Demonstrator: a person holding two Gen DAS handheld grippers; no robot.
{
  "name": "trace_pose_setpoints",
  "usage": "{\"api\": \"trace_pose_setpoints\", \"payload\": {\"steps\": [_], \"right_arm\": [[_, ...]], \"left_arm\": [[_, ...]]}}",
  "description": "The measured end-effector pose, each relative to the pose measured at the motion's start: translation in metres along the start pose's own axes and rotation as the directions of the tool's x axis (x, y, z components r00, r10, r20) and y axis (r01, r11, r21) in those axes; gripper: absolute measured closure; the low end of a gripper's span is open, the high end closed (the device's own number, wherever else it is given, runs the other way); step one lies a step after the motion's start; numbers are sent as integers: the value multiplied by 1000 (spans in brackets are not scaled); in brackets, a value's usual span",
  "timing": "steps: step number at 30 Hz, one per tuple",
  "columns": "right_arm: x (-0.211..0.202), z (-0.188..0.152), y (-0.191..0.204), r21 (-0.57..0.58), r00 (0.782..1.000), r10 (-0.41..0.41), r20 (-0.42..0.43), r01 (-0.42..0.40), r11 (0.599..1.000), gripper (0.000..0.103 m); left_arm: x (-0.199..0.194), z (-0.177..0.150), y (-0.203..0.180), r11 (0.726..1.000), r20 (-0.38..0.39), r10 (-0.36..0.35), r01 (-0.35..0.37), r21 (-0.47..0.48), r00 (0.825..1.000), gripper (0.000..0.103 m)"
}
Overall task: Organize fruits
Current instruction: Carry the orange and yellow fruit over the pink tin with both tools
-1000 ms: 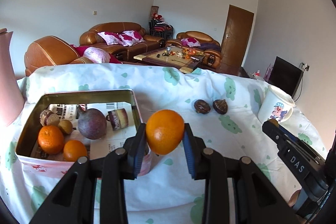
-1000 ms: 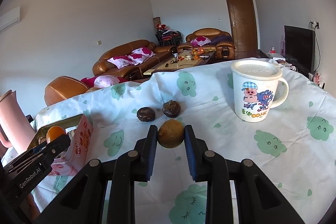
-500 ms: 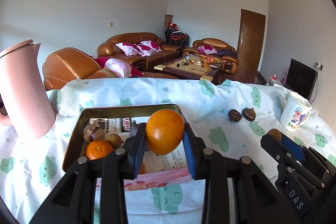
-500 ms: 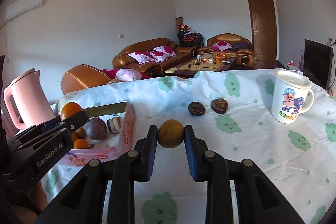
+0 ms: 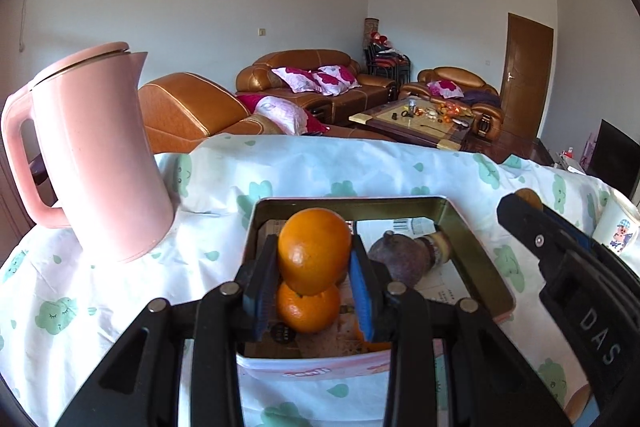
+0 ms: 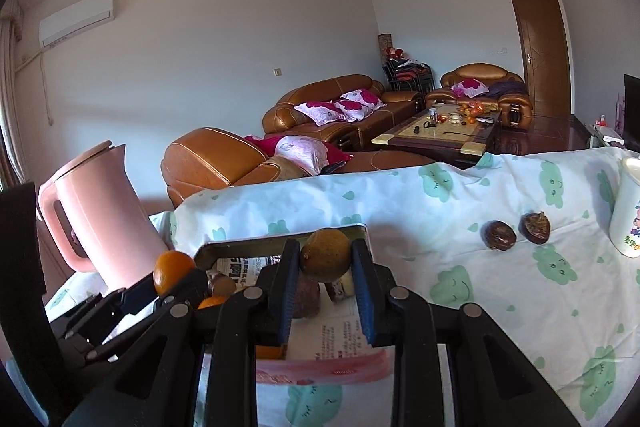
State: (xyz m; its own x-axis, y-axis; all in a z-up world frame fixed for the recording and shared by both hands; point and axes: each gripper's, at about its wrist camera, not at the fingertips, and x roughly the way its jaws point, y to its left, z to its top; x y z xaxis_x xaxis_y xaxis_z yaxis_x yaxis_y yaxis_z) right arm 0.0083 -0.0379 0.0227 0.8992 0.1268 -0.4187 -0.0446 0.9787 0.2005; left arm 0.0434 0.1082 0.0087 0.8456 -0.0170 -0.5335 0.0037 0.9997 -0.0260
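Observation:
My left gripper [image 5: 314, 259] is shut on an orange [image 5: 314, 250] and holds it above the near left part of the metal tin box [image 5: 476, 239]. Another orange [image 5: 308, 309] and a purple fruit [image 5: 400, 263] lie in the box. My right gripper [image 6: 325, 259] is shut on a brown-green round fruit [image 6: 326, 254] and holds it over the same box [image 6: 280, 241], to the right of the left gripper [image 6: 176, 277]. Two dark fruits [image 6: 500, 235] [image 6: 535, 227] lie on the cloth to the right.
A pink kettle [image 5: 92, 155] stands left of the box on the cloud-print tablecloth [image 5: 120, 287]. A white cartoon mug [image 6: 630, 211] stands at the far right. Sofas and a coffee table lie beyond the table's far edge.
Both grippers have moved left and forward with their fruits and now hang over the box. The kettle has come into fuller view; the mug has slid to the right edge.

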Motion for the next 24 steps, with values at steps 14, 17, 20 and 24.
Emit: {"api": "trace_pose_setpoints", "payload": {"steps": [14, 17, 20, 24], "right_arm": [[27, -19, -1, -50, 996, 18, -91, -23, 999, 75], [31, -20, -2, -51, 994, 22, -110, -28, 998, 75], [38, -22, -4, -39, 989, 35, -140, -41, 998, 75], [43, -22, -6, -20, 985, 57, -163, -61, 998, 75]], "left_arm": [[21, -9, -2, 995, -47, 85, -83, 47, 995, 68], [23, -10, -4, 994, -53, 93, -90, 58, 994, 68], [26, -11, -5, 993, -59, 101, -97, 67, 993, 68], [27, -11, -4, 993, -70, 102, -98, 62, 992, 68]]}}
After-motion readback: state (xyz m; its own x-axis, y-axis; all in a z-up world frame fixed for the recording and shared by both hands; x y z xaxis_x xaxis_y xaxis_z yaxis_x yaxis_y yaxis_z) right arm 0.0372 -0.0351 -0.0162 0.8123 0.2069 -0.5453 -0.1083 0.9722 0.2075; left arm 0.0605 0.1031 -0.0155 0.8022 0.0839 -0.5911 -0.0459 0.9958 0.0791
